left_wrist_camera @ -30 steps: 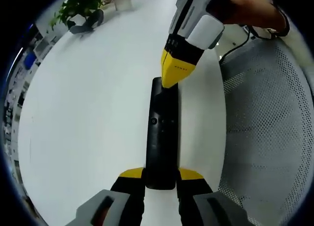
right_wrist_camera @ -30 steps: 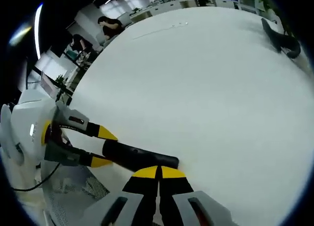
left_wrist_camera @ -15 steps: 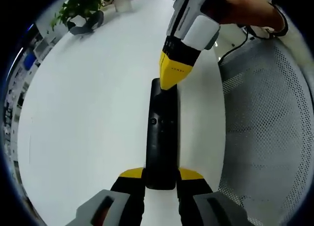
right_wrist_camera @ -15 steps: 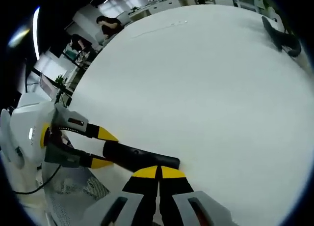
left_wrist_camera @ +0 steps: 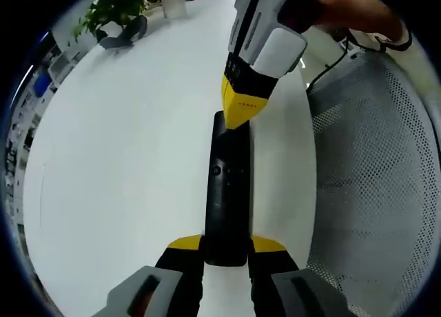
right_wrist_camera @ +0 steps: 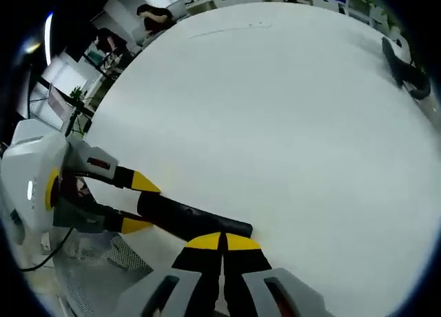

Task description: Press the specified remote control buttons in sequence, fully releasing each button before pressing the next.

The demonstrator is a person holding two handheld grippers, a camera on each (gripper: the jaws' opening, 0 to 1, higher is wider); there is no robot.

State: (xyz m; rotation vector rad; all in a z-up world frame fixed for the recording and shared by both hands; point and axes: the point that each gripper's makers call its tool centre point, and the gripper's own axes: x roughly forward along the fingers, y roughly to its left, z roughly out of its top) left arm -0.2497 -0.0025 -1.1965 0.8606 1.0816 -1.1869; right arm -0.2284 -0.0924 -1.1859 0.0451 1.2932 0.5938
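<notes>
Remote held and pressed on a white table.
Left gripper clamps the black remote; right gripper, jaws together, touches its far end.

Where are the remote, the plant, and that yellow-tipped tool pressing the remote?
remote [left_wrist_camera: 227, 193]: left gripper view, middle of its black face.
plant [left_wrist_camera: 114, 5]: left gripper view, its green leaves.
right gripper [left_wrist_camera: 238, 117]: left gripper view, its shut yellow tips.

A round white table carried a black remote at centre and a potted plant at eleven o'clock.
</notes>
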